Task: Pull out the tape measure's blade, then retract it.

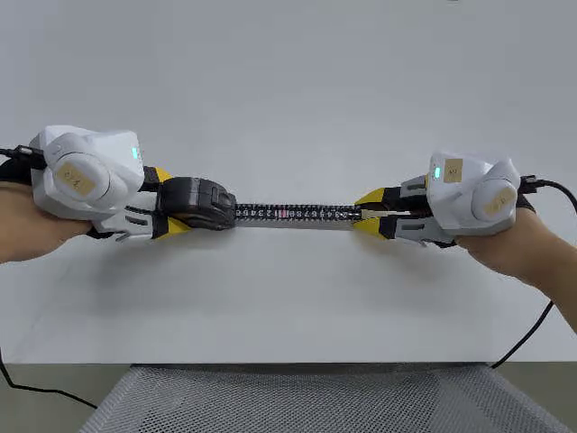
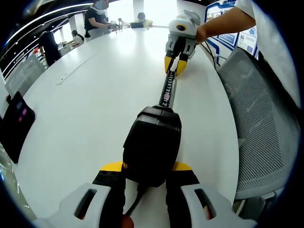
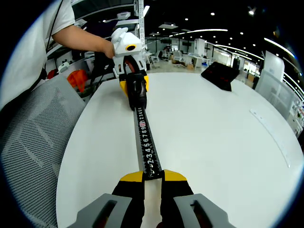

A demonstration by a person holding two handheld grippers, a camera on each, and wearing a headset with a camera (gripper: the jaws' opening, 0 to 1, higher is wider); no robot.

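Mesh chair back (image 1: 315, 401) crosses the head view at 6 o'clock, its lower part cut off by the frame edge. Beyond it lies one white table (image 1: 288, 90), over which two grippers face each other. At 9 o'clock the left gripper (image 1: 171, 200) has its jaws closed on the sides of one black tape measure case (image 1: 203, 204), with the case's rear hidden between them. At 3 o'clock the right gripper (image 1: 369, 211) has its jaws nearly shut, pinching the end of the blade (image 1: 293, 214). The blade's end hook is hidden inside them. One blade runs straight from case to right gripper, just above the table. In the right gripper view its white numerals read 2 to 9 in order; further marks are too small to read. Each gripper carries one tan sticker (image 1: 77, 179) whose writing cannot be made out. A black cable (image 1: 532, 329) trails off at 4 o'clock. One dark flat device (image 3: 219, 73) lies at the table's far edge.
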